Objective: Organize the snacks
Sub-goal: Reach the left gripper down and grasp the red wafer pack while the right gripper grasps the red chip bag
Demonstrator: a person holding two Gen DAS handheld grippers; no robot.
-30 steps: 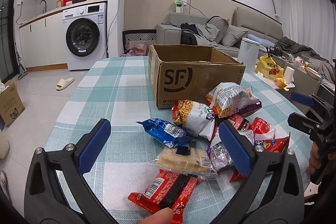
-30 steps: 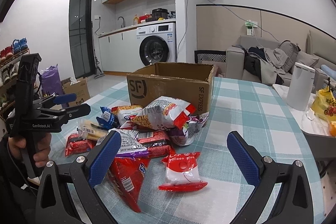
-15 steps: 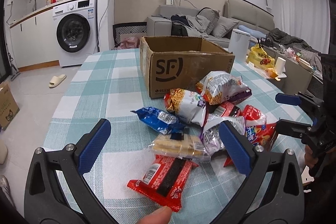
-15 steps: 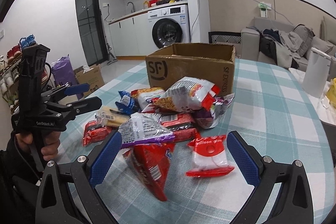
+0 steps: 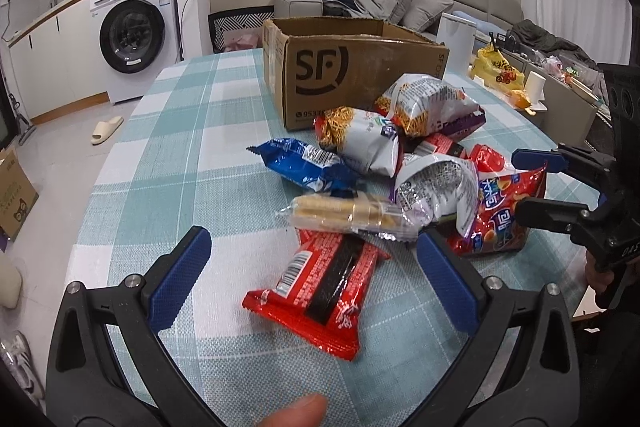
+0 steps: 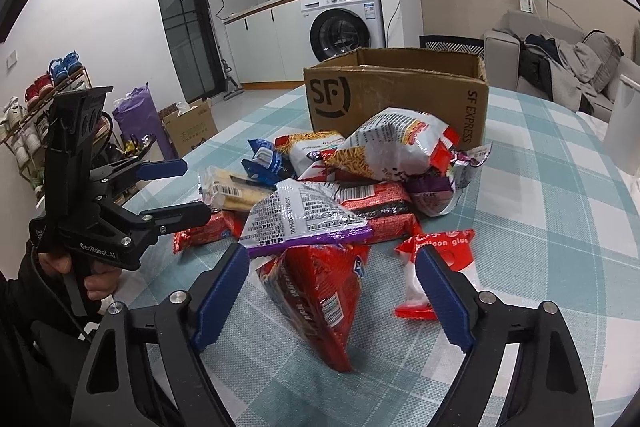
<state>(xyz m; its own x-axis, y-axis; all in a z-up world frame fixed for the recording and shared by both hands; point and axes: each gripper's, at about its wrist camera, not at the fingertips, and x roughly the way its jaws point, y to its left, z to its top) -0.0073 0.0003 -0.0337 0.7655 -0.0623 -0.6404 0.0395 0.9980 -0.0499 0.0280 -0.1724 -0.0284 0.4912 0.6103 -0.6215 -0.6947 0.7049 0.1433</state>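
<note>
A heap of snack packets lies on the checked tablecloth (image 5: pixel 168 163) in front of an open SF cardboard box (image 5: pixel 360 67) (image 6: pixel 400 95). My left gripper (image 5: pixel 312 279) (image 6: pixel 188 189) is open, and a flat red-and-black packet (image 5: pixel 320 291) lies between its blue pads without touching them. My right gripper (image 6: pixel 332 299) (image 5: pixel 532 187) is closing its jaws around an upright red bag (image 6: pixel 316 291); a gap shows on both sides of the bag. A silver-and-purple bag (image 6: pixel 300 219) leans on top of the red bag.
A blue packet (image 5: pixel 300 163), a clear wafer pack (image 5: pixel 344 213), noodle bags (image 5: pixel 424 103) and a red balloon-glue pack (image 6: pixel 436 255) lie around. A white jug (image 6: pixel 624 131) stands at the table's right edge. A fingertip (image 5: pixel 296 411) shows at the bottom.
Both grippers tipped downward and came closer to the heap. The right jaws narrowed around the red bag. The red-and-black packet now lies between the left pads.
</note>
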